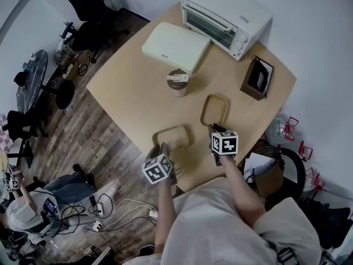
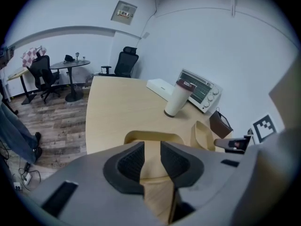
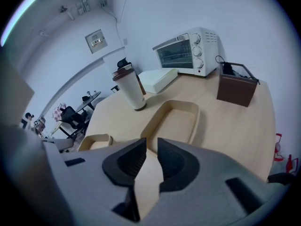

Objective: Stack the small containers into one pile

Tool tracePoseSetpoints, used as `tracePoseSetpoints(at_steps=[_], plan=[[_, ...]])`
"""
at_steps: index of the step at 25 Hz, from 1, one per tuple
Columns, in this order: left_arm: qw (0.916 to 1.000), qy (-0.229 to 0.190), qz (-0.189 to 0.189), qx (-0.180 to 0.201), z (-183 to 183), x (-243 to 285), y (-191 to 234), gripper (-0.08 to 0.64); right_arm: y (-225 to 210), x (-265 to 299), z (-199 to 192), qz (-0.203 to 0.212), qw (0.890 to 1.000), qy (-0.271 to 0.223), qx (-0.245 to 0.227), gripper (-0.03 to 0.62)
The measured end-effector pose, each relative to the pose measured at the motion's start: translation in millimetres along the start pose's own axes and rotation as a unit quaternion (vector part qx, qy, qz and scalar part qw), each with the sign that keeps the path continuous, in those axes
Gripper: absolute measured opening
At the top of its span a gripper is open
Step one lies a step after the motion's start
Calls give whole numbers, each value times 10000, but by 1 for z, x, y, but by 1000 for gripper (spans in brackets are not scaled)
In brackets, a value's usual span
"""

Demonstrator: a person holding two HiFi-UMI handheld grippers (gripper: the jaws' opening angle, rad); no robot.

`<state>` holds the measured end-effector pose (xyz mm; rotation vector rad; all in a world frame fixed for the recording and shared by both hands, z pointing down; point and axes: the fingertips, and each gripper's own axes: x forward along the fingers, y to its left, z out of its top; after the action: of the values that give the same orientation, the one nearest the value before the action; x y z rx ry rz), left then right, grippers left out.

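Near the front edge of the light wooden bench (image 1: pixel 127 87), a shallow beige rectangular plastic container (image 1: pixel 171 137) lies flat with its open side up. A second beige container of the same shape (image 1: pixel 214 109) lies toward the right edge, near the first but apart from it. The two are not stacked.

The left gripper (image 1: pixel 160 149) points down at the near rim of the first container. Its fingers (image 2: pixel 129 161) are spread part-way and pinch nothing. The right gripper (image 1: pixel 214 129) points down at the near end of the second container. Its fingers (image 3: pixel 173 161) are likewise spread part-way, with nothing between them.

Behind the containers stands a white tumbler with a brown lid (image 1: pixel 177 83). A flat white box (image 1: pixel 175 46) and a white toaster oven (image 1: pixel 223 18) occupy the far corner. A brown open-topped box (image 1: pixel 256 79) stands at the right edge.
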<state>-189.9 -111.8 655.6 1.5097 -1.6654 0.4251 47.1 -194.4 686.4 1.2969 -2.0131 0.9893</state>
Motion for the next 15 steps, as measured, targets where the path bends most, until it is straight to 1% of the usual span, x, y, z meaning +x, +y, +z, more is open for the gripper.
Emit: tracePoseSetpoints(at_steps=[4, 8, 10, 13, 15], plan=[[10000, -32, 65, -7, -6, -6, -4, 101, -39, -9, -1, -331, 9992, -110, 180, 75], [9998, -74, 184, -53, -9, -11, -2, 100, -61, -8, 2, -446, 9982, -158, 364, 75], [9997, -92, 217, -83, -10, -14, -3, 100, -71, -7, 6, -462, 9981, -183, 369, 75], [9998, -138, 120, -81, -12, -18, -20, 98, -90, -2, 22, -450, 9987, -222, 110, 77], [9998, -140, -78, 119, -15, -15, -46, 94, -99, 3, 40, -328, 9989, -224, -246, 77]])
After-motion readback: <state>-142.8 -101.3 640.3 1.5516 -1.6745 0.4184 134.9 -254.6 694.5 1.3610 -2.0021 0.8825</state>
